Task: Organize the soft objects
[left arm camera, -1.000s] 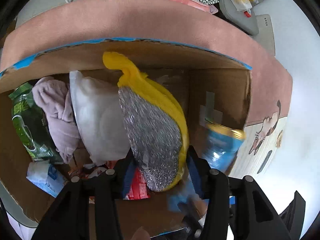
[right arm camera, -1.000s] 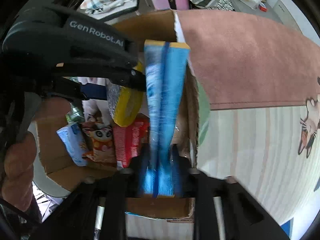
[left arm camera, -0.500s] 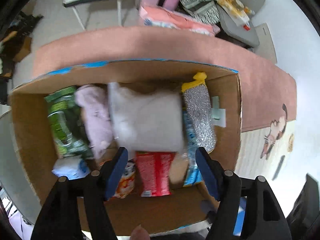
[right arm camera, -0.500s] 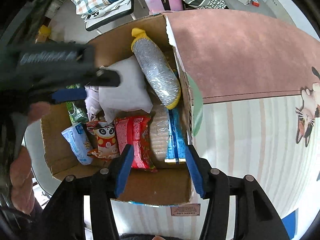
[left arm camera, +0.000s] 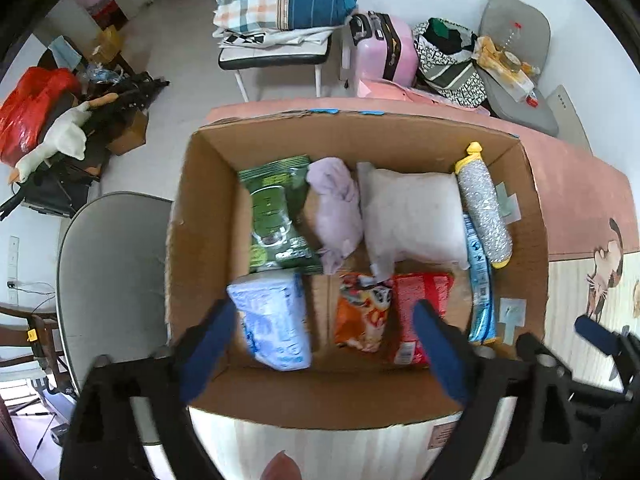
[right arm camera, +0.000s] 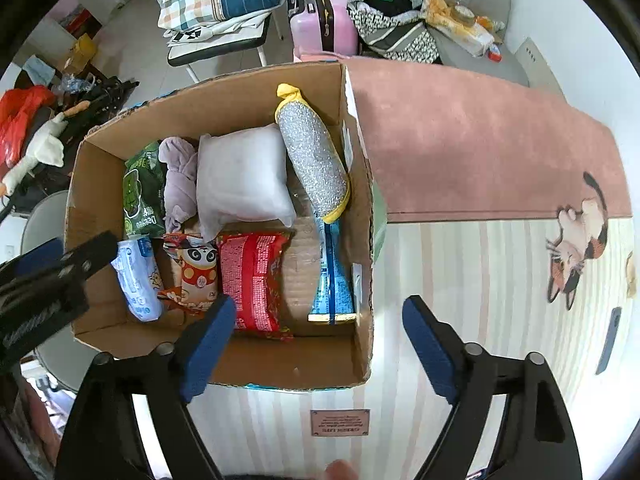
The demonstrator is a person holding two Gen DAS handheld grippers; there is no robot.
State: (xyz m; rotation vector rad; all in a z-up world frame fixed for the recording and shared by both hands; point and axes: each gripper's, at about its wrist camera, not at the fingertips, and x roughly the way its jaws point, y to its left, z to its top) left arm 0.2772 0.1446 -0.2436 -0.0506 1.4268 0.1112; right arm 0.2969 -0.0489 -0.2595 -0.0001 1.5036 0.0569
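The cardboard box (left arm camera: 360,396) sits on a pink and striped mat (right arm camera: 480,152). Along its far side lie a green packet (left arm camera: 276,216), a lilac cloth (left arm camera: 338,208), a white pillow (left arm camera: 412,220) and a silver scrubber with yellow ends (left arm camera: 484,208). Nearer lie a blue-white tissue pack (left arm camera: 276,320), an orange snack bag (left arm camera: 362,312), a red packet (left arm camera: 416,304) and a blue packet (left arm camera: 480,280) on edge by the right wall. The left gripper (left arm camera: 324,352) and right gripper (right arm camera: 316,344) hover above the box, jaws apart, holding nothing.

Green wipes pack (right arm camera: 142,192), far-left of the right claw: "Deeyeo" printed upside down. Mat's small label (right arm camera: 340,422): lettering too small to read.
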